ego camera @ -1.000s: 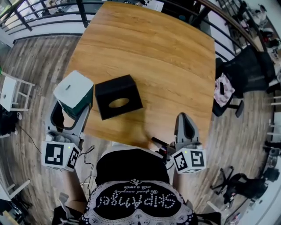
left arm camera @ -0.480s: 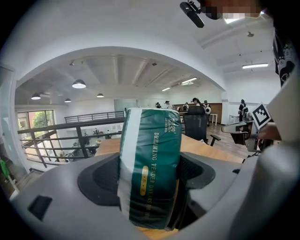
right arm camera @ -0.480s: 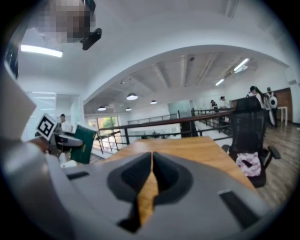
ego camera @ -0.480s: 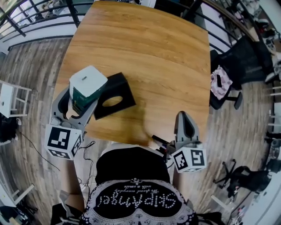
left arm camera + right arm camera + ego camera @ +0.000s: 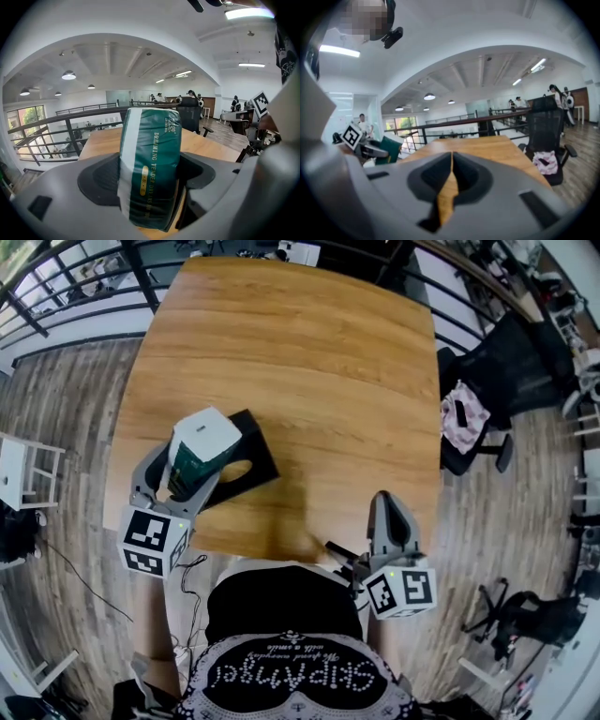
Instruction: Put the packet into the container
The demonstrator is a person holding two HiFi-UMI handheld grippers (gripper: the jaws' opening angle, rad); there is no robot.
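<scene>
Head view: left part of the black square container with oval opening (image 5: 255, 442) is hidden under the green-and-white packet (image 5: 197, 451); can't tell if they touch. Far right of the container, the pink-white item (image 5: 459, 416) on the black office chair (image 5: 511, 367) is too small to identify.

The dark green plastic packet with a white end (image 5: 199, 448) is clamped between the jaws of the left gripper (image 5: 186, 470), white end towards the head camera. In the left gripper view it (image 5: 150, 164) stands upright, with pale lettering down its green face and a white band along one side. From above it covers the left part of the black square box container (image 5: 255, 448). The container lies flat on the wooden table (image 5: 309, 362), and its oval top opening (image 5: 235, 470) shows just beside the packet.
</scene>
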